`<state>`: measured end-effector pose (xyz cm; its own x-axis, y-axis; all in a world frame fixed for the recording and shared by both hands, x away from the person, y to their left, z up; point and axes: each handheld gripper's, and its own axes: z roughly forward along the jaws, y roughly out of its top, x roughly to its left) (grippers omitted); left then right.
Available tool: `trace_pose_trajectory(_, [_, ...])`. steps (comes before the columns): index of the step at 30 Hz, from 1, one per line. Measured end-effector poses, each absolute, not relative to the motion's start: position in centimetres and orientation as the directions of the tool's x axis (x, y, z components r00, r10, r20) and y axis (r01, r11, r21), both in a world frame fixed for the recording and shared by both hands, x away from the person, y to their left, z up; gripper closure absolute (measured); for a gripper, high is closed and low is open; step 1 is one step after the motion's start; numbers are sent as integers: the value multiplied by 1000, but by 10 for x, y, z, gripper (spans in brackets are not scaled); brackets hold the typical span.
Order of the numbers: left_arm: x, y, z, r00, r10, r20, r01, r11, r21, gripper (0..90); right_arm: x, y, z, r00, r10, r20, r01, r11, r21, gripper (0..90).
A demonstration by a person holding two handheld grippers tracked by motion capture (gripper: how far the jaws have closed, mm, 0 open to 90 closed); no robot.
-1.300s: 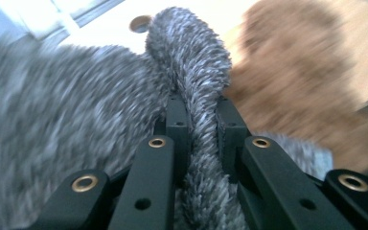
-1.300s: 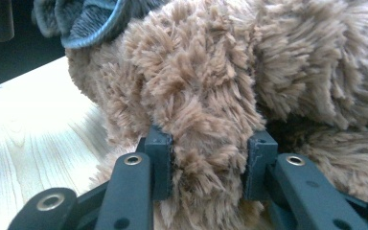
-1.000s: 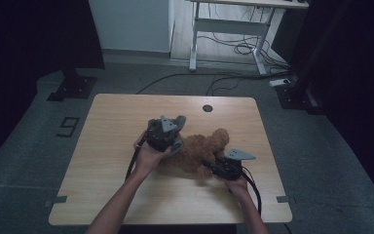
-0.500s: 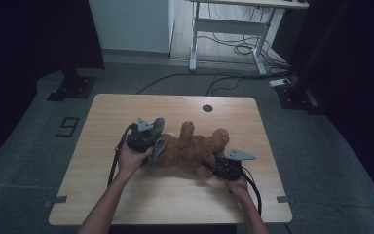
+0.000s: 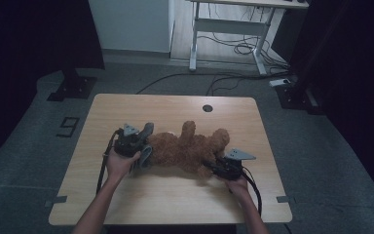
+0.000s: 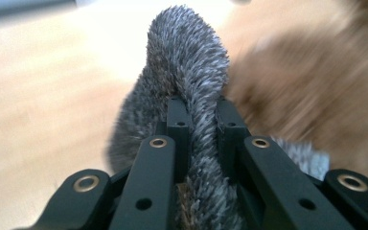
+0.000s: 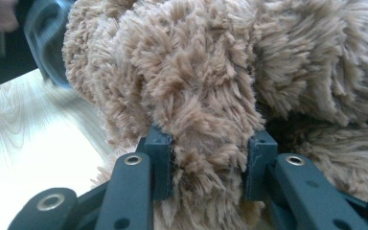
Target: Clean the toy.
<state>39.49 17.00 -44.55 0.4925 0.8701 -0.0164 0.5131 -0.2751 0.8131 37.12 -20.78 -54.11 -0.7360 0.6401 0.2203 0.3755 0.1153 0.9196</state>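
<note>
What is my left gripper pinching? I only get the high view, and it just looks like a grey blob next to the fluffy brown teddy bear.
Observer: The left gripper view shows the left gripper shut on a fold of grey furry fabric, which stands up between its jaws.
Operator: Is my other one really holding teddy?
Observer: Yes. In the right gripper view the right gripper is shut on a plump part of the fluffy brown teddy bear, and fur bulges out between the jaws.
Operator: Does the grey stuff touch teddy?
Observer: In the left gripper view, the fabric's right edge lies right against the bear's fur, though that part is blurred.
</note>
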Motion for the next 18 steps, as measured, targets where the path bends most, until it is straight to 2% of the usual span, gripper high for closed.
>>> trace_pose_trajectory(4, [397, 149, -411, 541, 841, 20, 441, -304, 845, 800, 371, -208, -541, -736, 640, 220, 375, 114, 920, 630])
trace_pose_trajectory(7, [407, 125, -399, 569, 822, 37, 433, -337, 836, 799, 371, -208, -541, -736, 641, 218, 374, 118, 920, 629])
trace_pose_trajectory(12, [427, 96, -419, 610, 792, -22, 503, -366, 783, 798, 371, -209, -541, -735, 641, 221, 376, 116, 919, 629])
trace_pose_trajectory(18, [429, 96, -442, 622, 778, -88, 539, -344, 769, 800, 371, -209, -540, -737, 640, 216, 372, 117, 921, 625])
